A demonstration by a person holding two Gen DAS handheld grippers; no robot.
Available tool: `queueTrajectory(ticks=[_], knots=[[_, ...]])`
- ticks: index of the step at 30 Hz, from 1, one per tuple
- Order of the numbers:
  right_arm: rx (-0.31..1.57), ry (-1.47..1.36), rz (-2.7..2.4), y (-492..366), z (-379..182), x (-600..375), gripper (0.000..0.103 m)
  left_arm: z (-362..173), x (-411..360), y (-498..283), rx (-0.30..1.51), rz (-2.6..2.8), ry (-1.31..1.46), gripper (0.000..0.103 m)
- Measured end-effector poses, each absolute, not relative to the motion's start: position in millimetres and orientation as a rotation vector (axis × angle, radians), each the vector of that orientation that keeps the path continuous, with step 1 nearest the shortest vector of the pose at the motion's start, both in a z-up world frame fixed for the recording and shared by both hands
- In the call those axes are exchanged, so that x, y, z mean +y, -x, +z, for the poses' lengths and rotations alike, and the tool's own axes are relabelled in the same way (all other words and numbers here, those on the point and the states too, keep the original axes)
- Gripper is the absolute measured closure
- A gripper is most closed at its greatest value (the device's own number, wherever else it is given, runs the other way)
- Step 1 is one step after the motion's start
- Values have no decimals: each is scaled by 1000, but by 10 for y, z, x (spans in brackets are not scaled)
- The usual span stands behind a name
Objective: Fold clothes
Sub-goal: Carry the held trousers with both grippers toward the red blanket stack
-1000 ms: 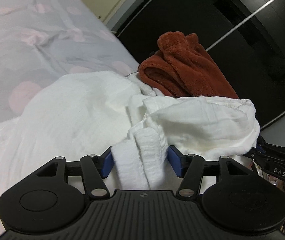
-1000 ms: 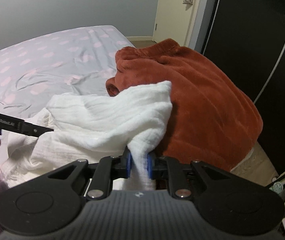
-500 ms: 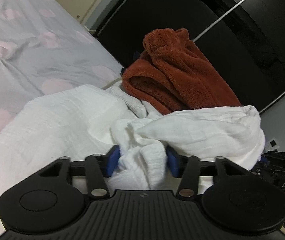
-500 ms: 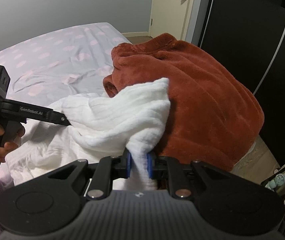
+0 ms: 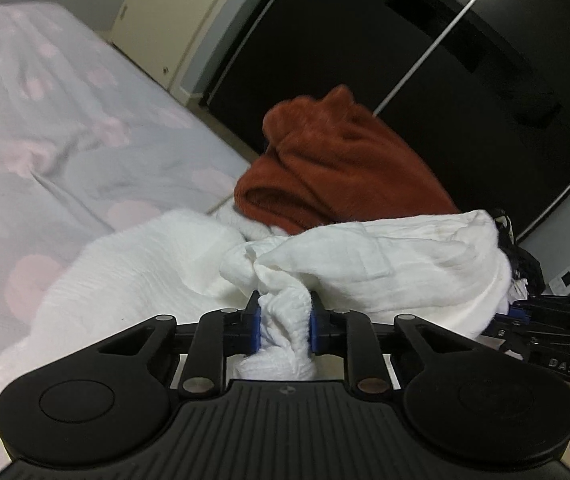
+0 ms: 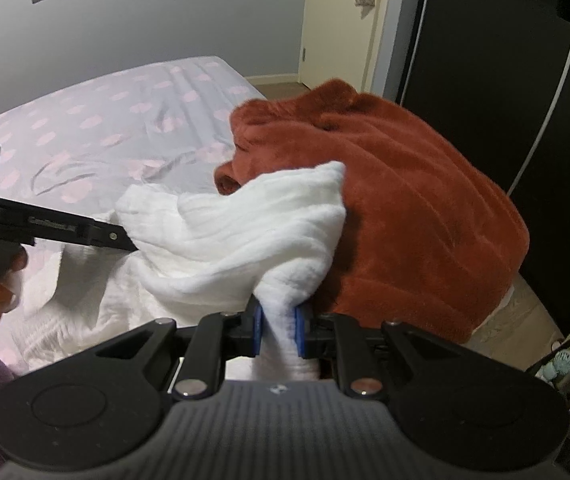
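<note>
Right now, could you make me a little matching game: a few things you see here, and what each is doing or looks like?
Things:
1. white cloth
2. rust fleece
3. bedsheet
4. door

Descriptions:
A. grey with pink dots
B. cream, far end of the room
C. pinched by both tongs, left and right
D. heaped behind the white fabric

Pairs: 1-C, 2-D, 3-A, 4-B

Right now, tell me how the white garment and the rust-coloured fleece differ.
The white garment is thin, crinkled and ribbed; the rust fleece is thick and plush. The white garment is pinched by both the left gripper and the right gripper; neither gripper grips the fleece. The white garment is lifted and stretched between them, one corner draped over the fleece, which sits in a heap. Both are unfolded and lie on the bed.
</note>
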State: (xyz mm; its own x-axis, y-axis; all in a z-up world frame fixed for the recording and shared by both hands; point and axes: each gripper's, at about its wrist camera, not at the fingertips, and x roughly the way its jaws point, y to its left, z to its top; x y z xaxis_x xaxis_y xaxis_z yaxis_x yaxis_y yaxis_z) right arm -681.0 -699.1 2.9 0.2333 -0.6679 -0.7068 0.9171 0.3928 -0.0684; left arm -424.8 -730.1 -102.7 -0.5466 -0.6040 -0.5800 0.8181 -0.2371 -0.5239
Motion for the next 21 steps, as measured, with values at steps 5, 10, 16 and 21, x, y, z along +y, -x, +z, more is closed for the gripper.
queueTrajectory(ticks=[5, 10, 16, 21], knots=[[683, -370, -1108, 6835, 181, -6848, 86, -680, -6924, 4236, 954, -1879, -285, 86], [629, -321, -1084, 6908, 386, -6636, 86, -333, -6476, 4294, 870, -1858, -231, 87], [556, -289, -1075, 7089, 681, -6315, 86, 18, -5975, 4396, 814, -1873, -149, 87], [524, -239, -1042, 7161, 993, -6175, 86, 260, -5586, 4433, 779, -1877, -78, 87]])
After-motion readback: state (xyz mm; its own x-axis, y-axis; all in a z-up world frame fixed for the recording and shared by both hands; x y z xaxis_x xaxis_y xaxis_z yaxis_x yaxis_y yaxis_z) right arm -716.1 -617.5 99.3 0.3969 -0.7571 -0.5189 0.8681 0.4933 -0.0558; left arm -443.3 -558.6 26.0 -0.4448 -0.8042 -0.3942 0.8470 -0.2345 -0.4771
